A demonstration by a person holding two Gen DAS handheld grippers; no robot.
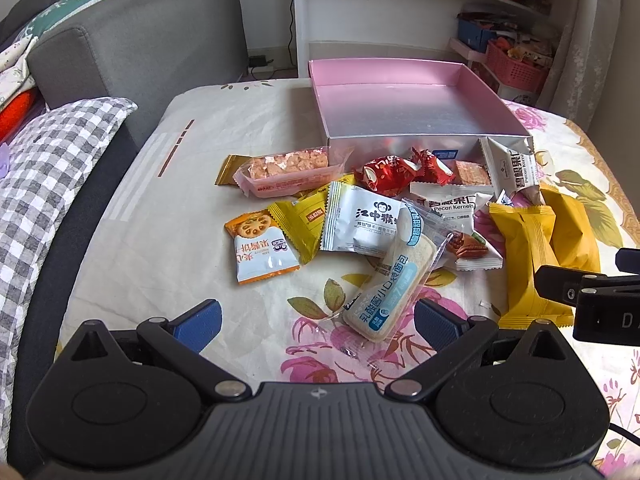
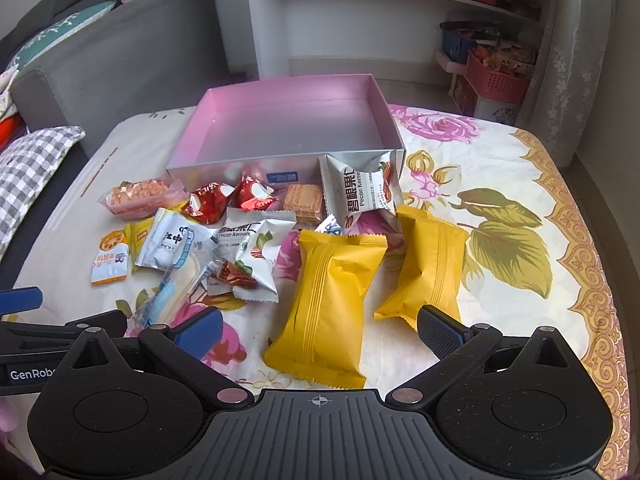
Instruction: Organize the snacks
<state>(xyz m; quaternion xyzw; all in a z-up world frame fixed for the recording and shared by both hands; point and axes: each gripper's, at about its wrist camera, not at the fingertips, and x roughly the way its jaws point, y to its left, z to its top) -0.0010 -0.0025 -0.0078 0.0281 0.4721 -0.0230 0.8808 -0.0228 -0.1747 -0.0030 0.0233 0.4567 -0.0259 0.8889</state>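
Right tongs [image 2: 319, 332] gape around the near yellow packet's [image 2: 326, 304] end.

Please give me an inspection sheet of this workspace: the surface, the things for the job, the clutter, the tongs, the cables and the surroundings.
Surface: floral cloth over the table, wrinkled, mostly bare on the right.
Job's things: pink box, open and empty; snacks heaped in front of it: two yellow packets, red candies, pecan packets, a bread roll packet, a pink biscuit tray.
Clutter: nothing seen besides the snacks.
Tongs: left tongs open, holding nothing, before the bread roll packet; right tongs open, holding nothing, astride the nearer yellow packet.
Cables: a power strip with cable on the floor.
Surroundings: grey sofa, checked pillow, white shelves, red basket.
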